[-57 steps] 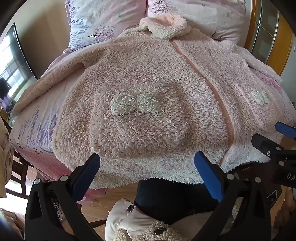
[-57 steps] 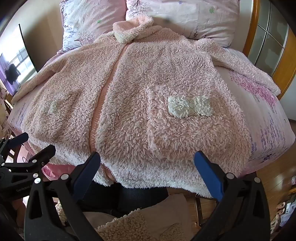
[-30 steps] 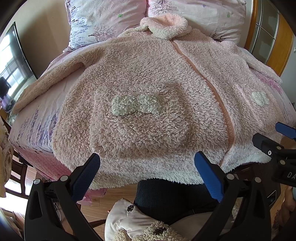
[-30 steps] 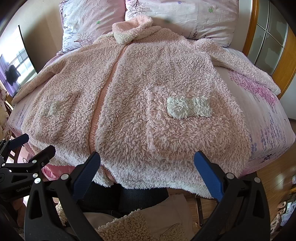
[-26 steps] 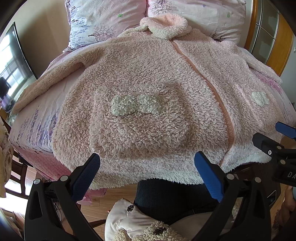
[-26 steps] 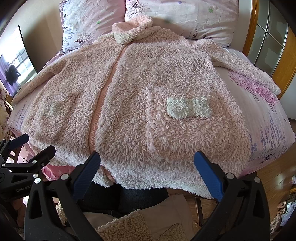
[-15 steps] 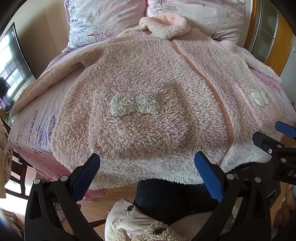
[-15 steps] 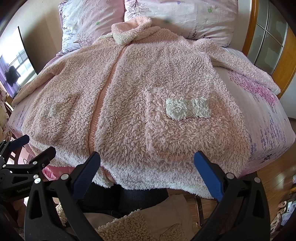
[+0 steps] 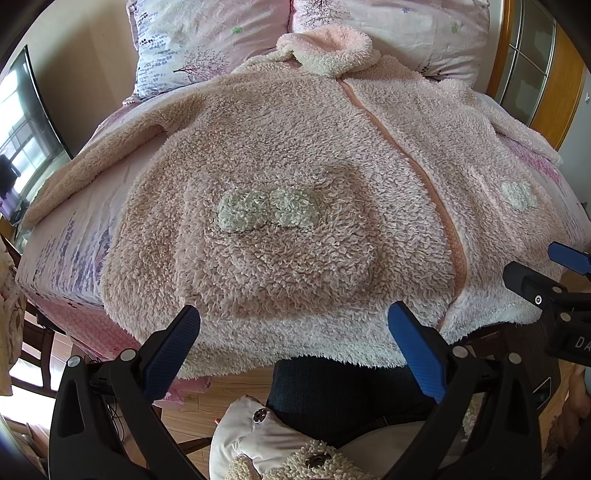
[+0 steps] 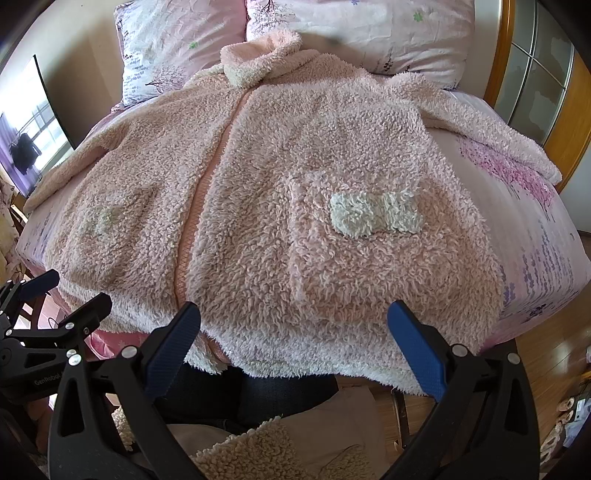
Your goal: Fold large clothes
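Blue-padded jaws on both tongs stand wide apart, gripping nothing: our left gripper (image 9: 293, 334) and right gripper (image 10: 293, 332) hover just short of the hem of the fleece coat (image 9: 295, 206), over the foot edge of the bed (image 9: 70, 258). In the left view the right gripper shows at the far right edge; in the right view the left one sits at the lower left, also spread. Below the tongs we see dark trousers (image 9: 332, 398) and a cream sherpa garment (image 9: 280, 443), then wood floor (image 10: 550, 354). Nothing lies between jaws and hem.

Against the frames from about two seconds back, almost no change: both tongs hold the same pose, with only a slight drift of the view toward the coat.

The coat is pale pink curly fleece, spread face-up and flat across the bed, hem nearest us and hanging a little over the edge, collar (image 10: 255, 62) up by two floral pillows (image 10: 358, 29). A salmon front strip (image 10: 199, 206) runs collar to hem. Each front has a patch pocket with a whitish bow (image 10: 375, 214). Sleeves spread out to both sides. A screen (image 9: 33, 122) stands left, a wood-framed glass door (image 10: 535, 74) right.
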Available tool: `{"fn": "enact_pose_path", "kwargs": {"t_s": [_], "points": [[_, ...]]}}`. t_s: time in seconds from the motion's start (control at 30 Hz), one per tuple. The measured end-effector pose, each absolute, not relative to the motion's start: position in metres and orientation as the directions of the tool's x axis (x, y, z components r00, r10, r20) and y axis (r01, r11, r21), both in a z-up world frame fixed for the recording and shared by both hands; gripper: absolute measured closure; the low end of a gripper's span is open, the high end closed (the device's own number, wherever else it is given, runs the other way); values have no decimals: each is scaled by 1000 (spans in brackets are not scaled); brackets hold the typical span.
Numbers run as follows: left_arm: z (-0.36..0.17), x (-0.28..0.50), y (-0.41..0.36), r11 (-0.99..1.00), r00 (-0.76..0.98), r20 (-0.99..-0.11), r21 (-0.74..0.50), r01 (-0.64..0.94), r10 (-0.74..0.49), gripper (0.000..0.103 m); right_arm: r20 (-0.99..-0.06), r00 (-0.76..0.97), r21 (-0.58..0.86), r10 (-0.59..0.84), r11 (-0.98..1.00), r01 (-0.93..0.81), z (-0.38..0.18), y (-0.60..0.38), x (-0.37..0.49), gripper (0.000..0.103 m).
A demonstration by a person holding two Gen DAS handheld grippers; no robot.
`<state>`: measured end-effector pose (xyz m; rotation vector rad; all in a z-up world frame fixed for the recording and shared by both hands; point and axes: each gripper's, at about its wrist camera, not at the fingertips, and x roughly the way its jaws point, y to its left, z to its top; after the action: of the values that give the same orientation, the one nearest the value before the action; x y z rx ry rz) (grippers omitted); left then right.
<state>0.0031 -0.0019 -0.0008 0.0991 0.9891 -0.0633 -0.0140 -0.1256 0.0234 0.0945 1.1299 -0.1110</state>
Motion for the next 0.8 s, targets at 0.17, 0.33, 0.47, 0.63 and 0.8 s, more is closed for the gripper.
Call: {"fn": "enact_pose_path", "kwargs": {"t_s": [0.17, 0.33, 0.47, 0.63, 0.8], "points": [[-1, 3, -2, 994, 548, -836, 55, 98, -7, 1, -905, 422, 20, -40, 990, 138, 24, -125, -14, 2], [-1, 3, -2, 994, 548, -836, 55, 98, -7, 1, -904, 425, 23, -39, 990, 140, 23, -125, -15, 2], [-1, 3, -2, 994, 548, -836, 55, 97, -7, 1, -905, 425, 24, -39, 990, 141, 23, -125, -14, 2], [-1, 4, -2, 994, 548, -836, 55, 98, -7, 1, -904, 426, 28, -36, 989, 143, 23, -126, -15, 2], [0, 4, -3, 994, 548, -836, 55, 96, -6, 1, -903, 430, 40, -27, 988, 147, 23, -128, -17, 2]]}}
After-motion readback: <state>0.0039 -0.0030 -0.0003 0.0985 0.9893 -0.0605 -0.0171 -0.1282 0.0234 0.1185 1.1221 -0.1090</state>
